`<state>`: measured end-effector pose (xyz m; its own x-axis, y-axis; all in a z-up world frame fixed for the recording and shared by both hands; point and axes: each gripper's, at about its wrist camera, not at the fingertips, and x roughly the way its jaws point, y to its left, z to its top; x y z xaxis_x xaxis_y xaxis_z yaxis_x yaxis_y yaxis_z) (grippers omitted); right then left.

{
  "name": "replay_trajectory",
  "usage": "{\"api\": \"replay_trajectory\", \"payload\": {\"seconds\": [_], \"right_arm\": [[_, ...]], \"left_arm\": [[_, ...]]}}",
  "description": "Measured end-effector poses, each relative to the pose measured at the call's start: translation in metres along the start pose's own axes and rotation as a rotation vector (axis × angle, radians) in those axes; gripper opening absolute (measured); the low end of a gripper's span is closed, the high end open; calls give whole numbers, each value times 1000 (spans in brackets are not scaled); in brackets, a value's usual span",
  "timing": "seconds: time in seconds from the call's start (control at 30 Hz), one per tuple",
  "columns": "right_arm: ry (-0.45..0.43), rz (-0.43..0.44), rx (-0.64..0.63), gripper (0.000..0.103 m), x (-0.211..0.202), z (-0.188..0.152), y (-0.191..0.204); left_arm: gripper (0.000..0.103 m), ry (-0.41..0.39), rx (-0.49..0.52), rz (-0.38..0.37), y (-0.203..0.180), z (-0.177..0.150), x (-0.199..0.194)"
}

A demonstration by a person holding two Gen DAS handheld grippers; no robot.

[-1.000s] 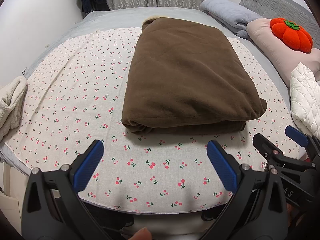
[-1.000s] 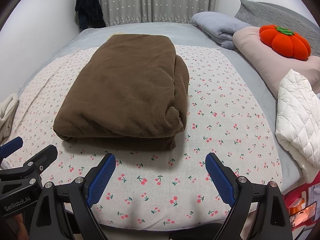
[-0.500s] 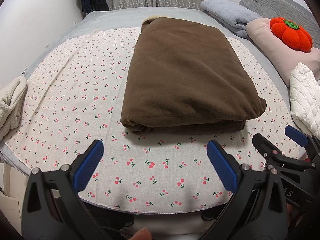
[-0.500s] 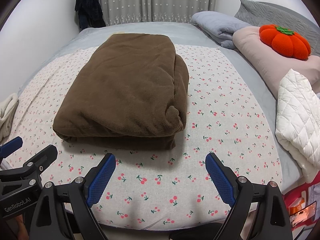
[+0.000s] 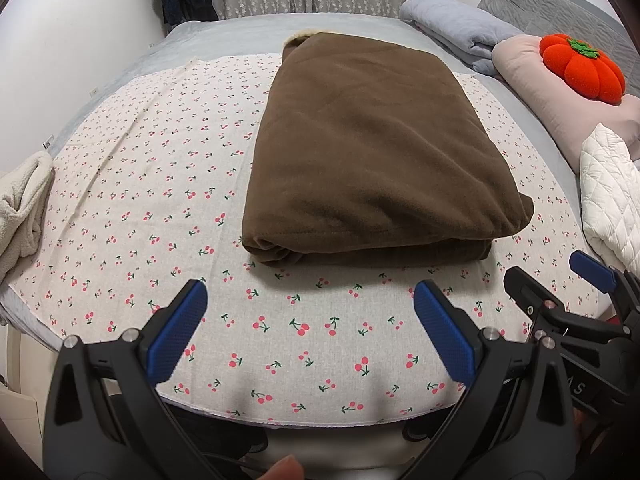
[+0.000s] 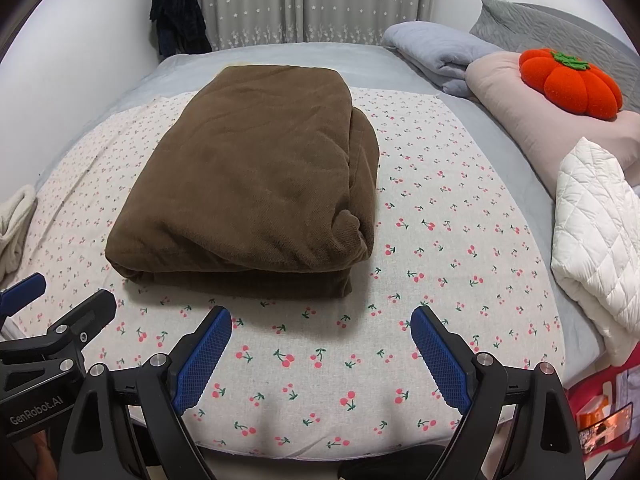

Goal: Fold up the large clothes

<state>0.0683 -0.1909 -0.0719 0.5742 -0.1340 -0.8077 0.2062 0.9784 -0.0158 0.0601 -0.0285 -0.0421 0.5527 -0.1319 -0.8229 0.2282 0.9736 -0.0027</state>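
A brown fleece garment lies folded into a thick rectangle on the cherry-print cloth over the bed; it also shows in the right wrist view. My left gripper is open and empty, held over the cloth's near edge, short of the garment's front fold. My right gripper is open and empty, beside it to the right, also short of the garment. Each gripper shows at the edge of the other's view.
A cream fleece item lies at the left edge. A white quilted garment lies at the right. A pink pillow with an orange pumpkin cushion and a grey folded blanket sit at the back right.
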Motion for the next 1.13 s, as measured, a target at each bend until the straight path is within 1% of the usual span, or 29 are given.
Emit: {"api": "replay_trajectory", "payload": {"seconds": [0.73,1.07,1.13], "right_arm": [[1,1,-1,93,0,0,0],[7,0,0,93,3,-2,0],[11,0,1,93,5,-2,0]], "left_arm": [[103,2,0,-1,0,-1,1],[103,13,-4,0,-1,-2,6],[103,24,-8,-9,1,-1,10]]}}
